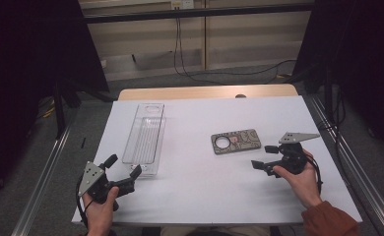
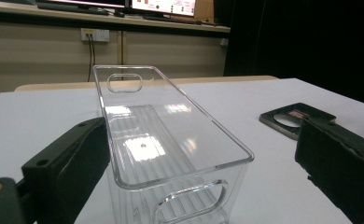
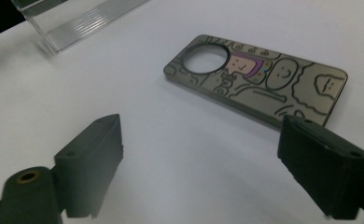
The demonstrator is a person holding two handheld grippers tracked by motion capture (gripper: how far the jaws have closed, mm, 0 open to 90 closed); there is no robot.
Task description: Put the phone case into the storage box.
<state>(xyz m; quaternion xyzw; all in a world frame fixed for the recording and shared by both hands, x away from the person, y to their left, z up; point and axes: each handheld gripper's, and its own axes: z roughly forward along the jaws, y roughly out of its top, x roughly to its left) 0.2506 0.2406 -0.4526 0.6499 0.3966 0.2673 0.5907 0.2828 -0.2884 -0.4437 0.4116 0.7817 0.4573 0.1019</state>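
A clear plastic bin lies lengthwise on the white table, left of centre. My left gripper is open at its near end. In the left gripper view the bin rises just ahead between the wide jaws of the left gripper, and neither pad presses on it. A grey phone case with cartoon line drawings and a round hole lies flat right of centre. My right gripper is open just to its near right. The right gripper view shows the case beyond the right gripper.
The white table's wooden far edge lies beyond. Metal rails run along both sides of the table. Dark curtains and cables are behind. The phone case lies to the right of the bin, with bare table between them.
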